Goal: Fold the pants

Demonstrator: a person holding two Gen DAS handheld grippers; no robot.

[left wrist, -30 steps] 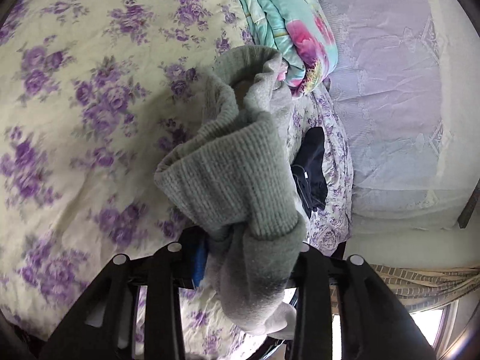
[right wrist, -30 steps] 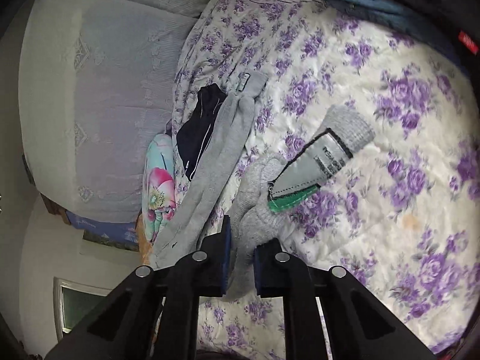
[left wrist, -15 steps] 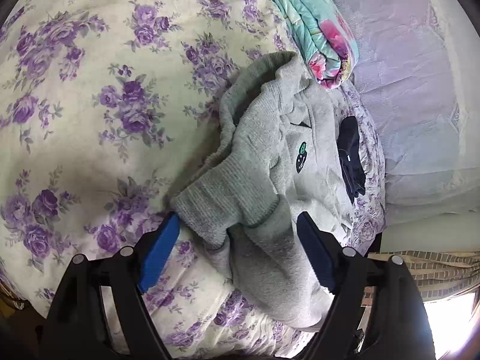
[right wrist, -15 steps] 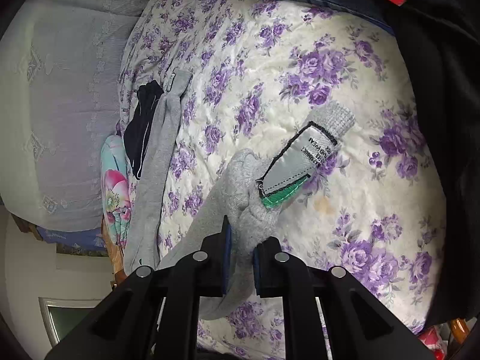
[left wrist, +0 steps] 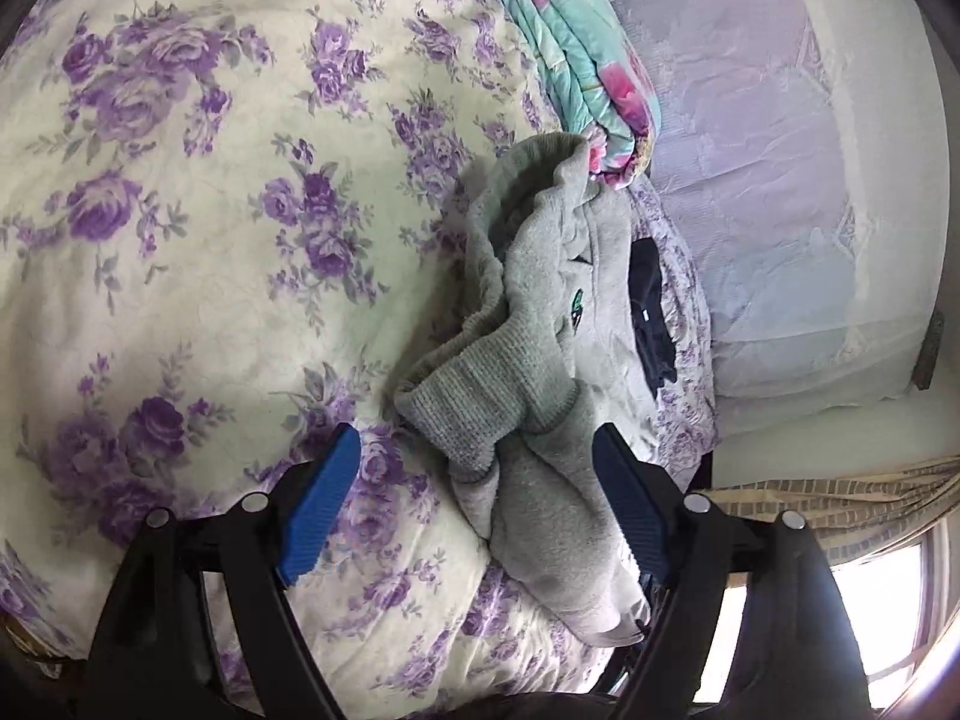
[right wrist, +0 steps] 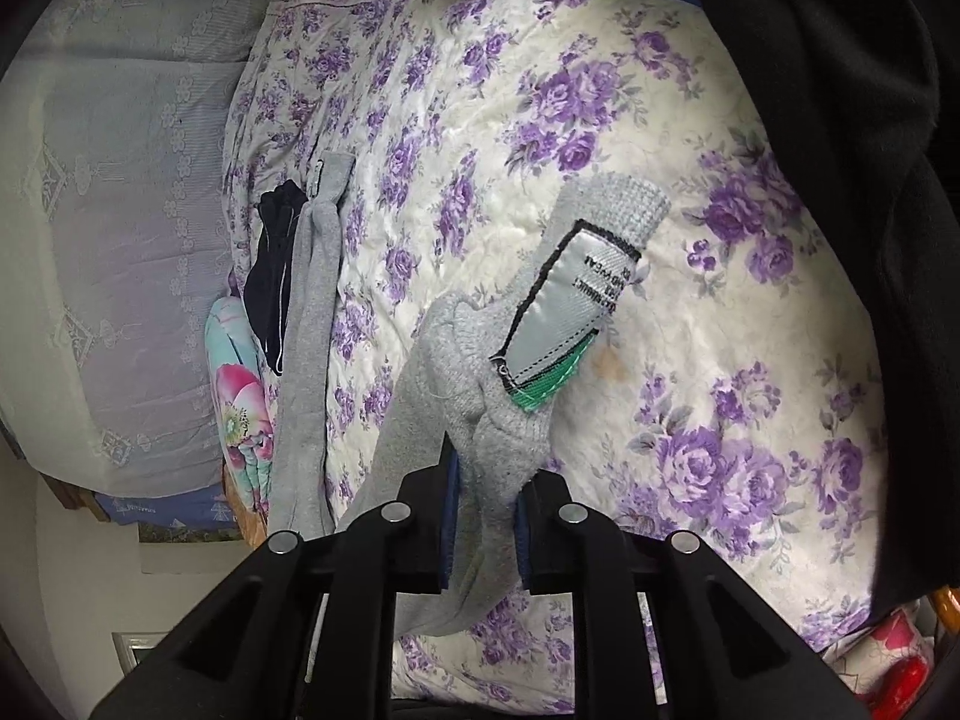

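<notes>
Purple-flowered bedding (left wrist: 198,276) is carrying the grey pants (left wrist: 540,360), with one gripper released and the other still pinching cloth.

Left gripper (left wrist: 477,468) is tilting down toward the bed, its blue pads (left wrist: 321,498) standing wide apart after just opening; the bunched pants are lying between them, resting loose against the right-hand pad only. Right gripper (right wrist: 485,483) is angling down too, its jaws having just eased slightly, yet still clenched on a grey fold whose care label (right wrist: 567,312) and ribbed cuff are sticking up beyond the tips. A folded floral quilt (left wrist: 576,60) and a dark garment (left wrist: 651,312) are lying beside the pants near the bed's edge. Black fabric (right wrist: 840,180) is filling the right wrist view's far side, its shape cut off by the frame.
</notes>
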